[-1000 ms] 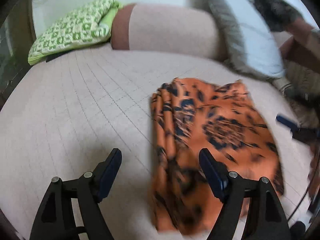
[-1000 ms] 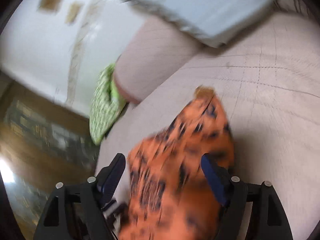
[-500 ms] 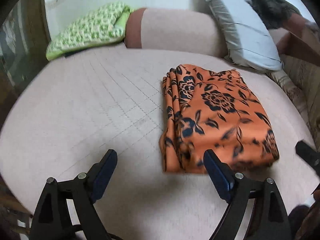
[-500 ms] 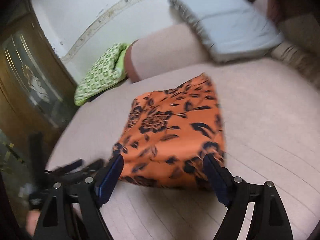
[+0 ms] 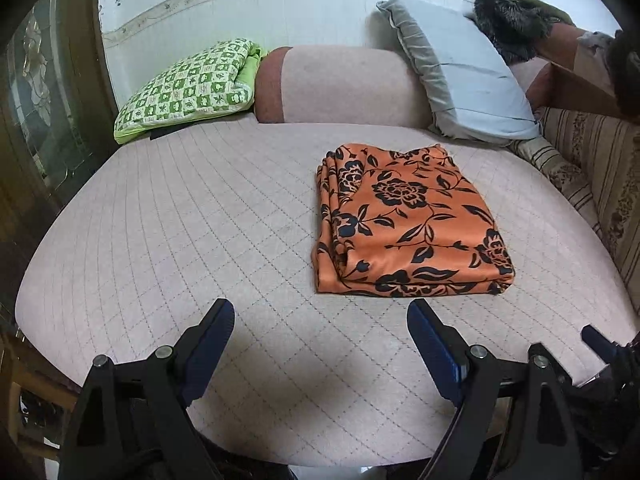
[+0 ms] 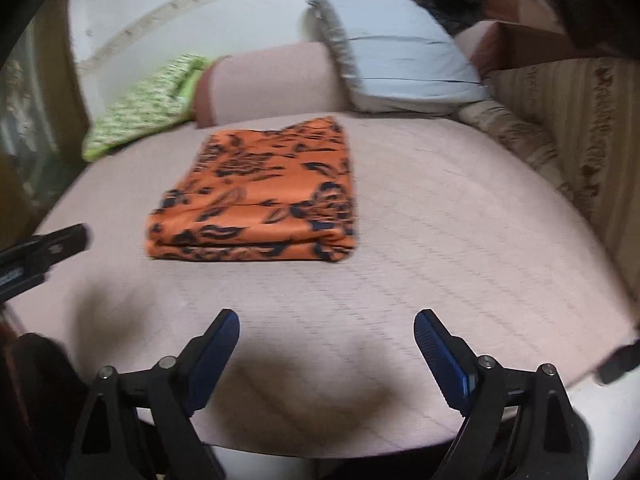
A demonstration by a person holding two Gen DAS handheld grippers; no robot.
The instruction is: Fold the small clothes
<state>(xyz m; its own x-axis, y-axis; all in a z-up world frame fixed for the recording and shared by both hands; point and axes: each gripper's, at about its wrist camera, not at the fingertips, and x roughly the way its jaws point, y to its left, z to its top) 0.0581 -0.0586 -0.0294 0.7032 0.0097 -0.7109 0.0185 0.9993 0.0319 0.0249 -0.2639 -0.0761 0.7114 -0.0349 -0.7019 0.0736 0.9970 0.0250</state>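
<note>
An orange garment with a dark floral print [image 5: 404, 220] lies folded into a neat rectangle on the pink quilted bed [image 5: 200, 220]; the right wrist view shows the same garment [image 6: 260, 196]. My left gripper [image 5: 320, 316] hovers open near the bed's front edge, short of the garment, nothing between its fingers. My right gripper [image 6: 326, 330] is also back from the garment, its jaws still opening and empty. A tip of the right gripper [image 5: 600, 340] shows at the left view's right edge, and the left gripper's finger [image 6: 52, 244] at the right view's left edge.
A green checked pillow [image 5: 188, 88], a pink bolster [image 5: 340, 84] and a pale blue cushion [image 5: 460, 72] line the head of the bed. A striped blanket [image 5: 592, 168] and a dark furry item [image 5: 508, 20] lie at the right. A dark wooden cabinet [image 5: 36, 92] stands left.
Both grippers have pulled back from the garment toward the bed's front edge. The right gripper, earlier over the cloth, has let it go and rolled level; the garment now lies flat and folded.
</note>
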